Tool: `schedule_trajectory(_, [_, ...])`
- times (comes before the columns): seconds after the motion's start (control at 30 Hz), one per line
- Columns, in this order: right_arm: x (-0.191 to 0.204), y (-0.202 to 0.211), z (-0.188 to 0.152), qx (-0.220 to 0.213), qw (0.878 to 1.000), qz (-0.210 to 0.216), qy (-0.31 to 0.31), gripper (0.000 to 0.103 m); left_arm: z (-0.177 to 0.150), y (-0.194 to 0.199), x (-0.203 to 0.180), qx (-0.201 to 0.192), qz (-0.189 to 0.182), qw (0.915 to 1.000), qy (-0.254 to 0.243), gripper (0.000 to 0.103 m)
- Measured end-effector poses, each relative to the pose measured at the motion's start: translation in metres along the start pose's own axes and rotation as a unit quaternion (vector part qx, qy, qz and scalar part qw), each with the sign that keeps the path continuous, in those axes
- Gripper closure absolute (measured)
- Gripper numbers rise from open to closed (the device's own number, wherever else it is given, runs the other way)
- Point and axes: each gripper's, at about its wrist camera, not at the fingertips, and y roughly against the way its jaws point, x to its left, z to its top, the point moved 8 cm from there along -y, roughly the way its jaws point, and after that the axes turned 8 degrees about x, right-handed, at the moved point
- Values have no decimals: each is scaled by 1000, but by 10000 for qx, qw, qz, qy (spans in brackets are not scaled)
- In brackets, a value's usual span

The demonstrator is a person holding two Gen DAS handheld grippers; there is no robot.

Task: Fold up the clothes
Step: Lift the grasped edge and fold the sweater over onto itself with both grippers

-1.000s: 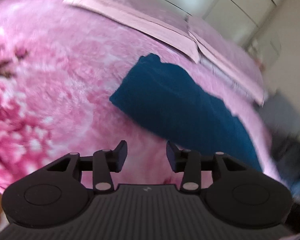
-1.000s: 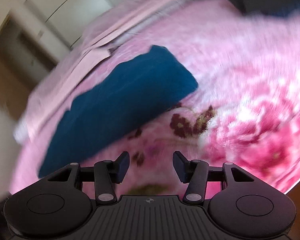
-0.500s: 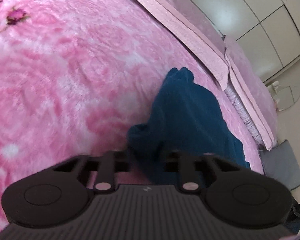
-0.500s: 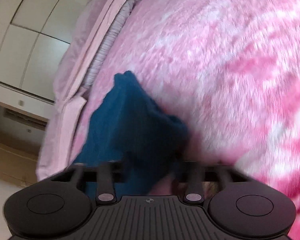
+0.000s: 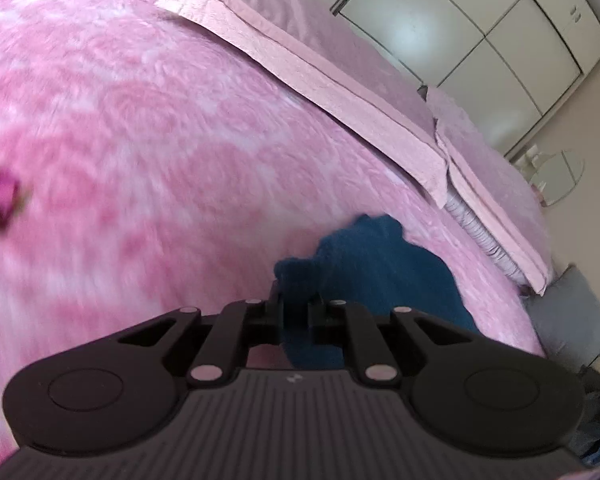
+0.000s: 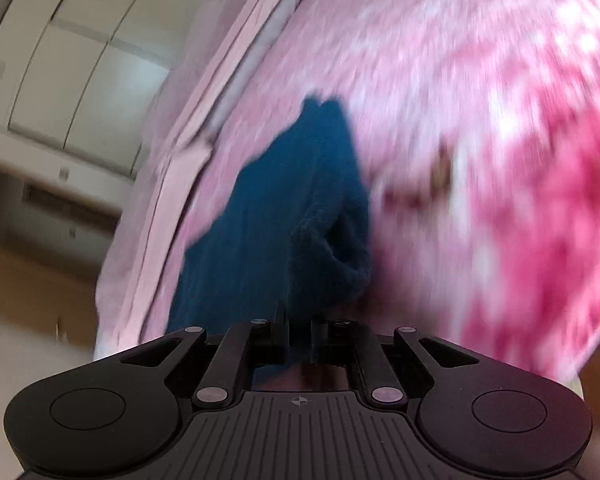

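Pink bed, white wardrobe.

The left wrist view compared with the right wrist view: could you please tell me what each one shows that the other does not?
Only the left wrist view shows the left tongs, a grey cushion and a round glass side table. Only the right wrist view shows the right tongs and wooden flooring. Both show the blue garment pinched in shut tongs, the pink floral blanket, the pink pillows and the white wardrobe.

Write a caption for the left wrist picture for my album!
Left gripper pinches the blue garment on the pink floral blanket, with pillows behind.
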Motion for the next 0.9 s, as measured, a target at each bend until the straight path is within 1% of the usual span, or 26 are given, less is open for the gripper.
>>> schedule_trajectory(0.07, [6, -10, -30, 386, 9987, -109, 317, 95, 3, -9, 6, 205, 21, 9998, 20, 93])
schedule_trajectory(0.1, [5, -13, -36, 496, 9977, -190, 428, 94, 1, -13, 7, 346, 18, 9994, 23, 92])
schedule_trajectory(0.13, [1, -12, -36, 500, 9973, -287, 462, 84, -3, -12, 8, 385, -12, 9993, 0, 90])
schedule_trajectory(0.17, [-3, -11, -36, 503, 9968, -384, 496, 77, -9, -7, 7, 356, -51, 9993, -55, 88])
schedule_trajectory(0.23, [-10, -6, -33, 475, 9956, -565, 585, 46, -25, 7, 9, 309, -73, 9995, -90, 88])
schedule_trajectory(0.27, [-13, 2, -30, 407, 9948, -627, 685, 42, -34, 15, 11, 315, -95, 9994, -70, 88])
schedule_trajectory(0.37, [-28, 30, -18, 232, 9911, -870, 985, 42, -68, 42, 12, 443, -95, 9990, 32, 87])
schedule_trajectory(0.47, [-59, 57, -8, 40, 9840, -1516, 932, 42, -109, 65, -5, 588, -62, 9982, -68, 86])
schedule_trajectory(0.53, [-72, 69, -1, -20, 9807, -1719, 934, 42, -136, 80, -17, 682, -44, 9976, -136, 86])
schedule_trajectory(0.57, [-73, 72, 3, -48, 9813, -1672, 951, 42, -150, 88, -24, 729, -35, 9972, -171, 85])
schedule_trajectory(0.6, [-72, 73, 7, -44, 9830, -1545, 987, 42, -163, 95, -30, 776, -26, 9968, -205, 83])
schedule_trajectory(0.67, [-65, 70, 17, 5, 9855, -1316, 1073, 42, -190, 110, -42, 870, -7, 9958, -274, 81])
schedule_trajectory(0.7, [-61, 67, 24, 23, 9860, -1219, 1137, 42, -198, 113, -49, 907, -1, 9953, -338, 80])
schedule_trajectory(0.8, [-50, 48, 49, 107, 9861, -933, 1367, 42, -209, 102, -72, 1070, 43, 9924, -605, 80])
schedule_trajectory(0.9, [-44, 18, 82, 360, 9866, -620, 1462, 42, -215, 83, -93, 1225, 4, 9891, -817, 80])
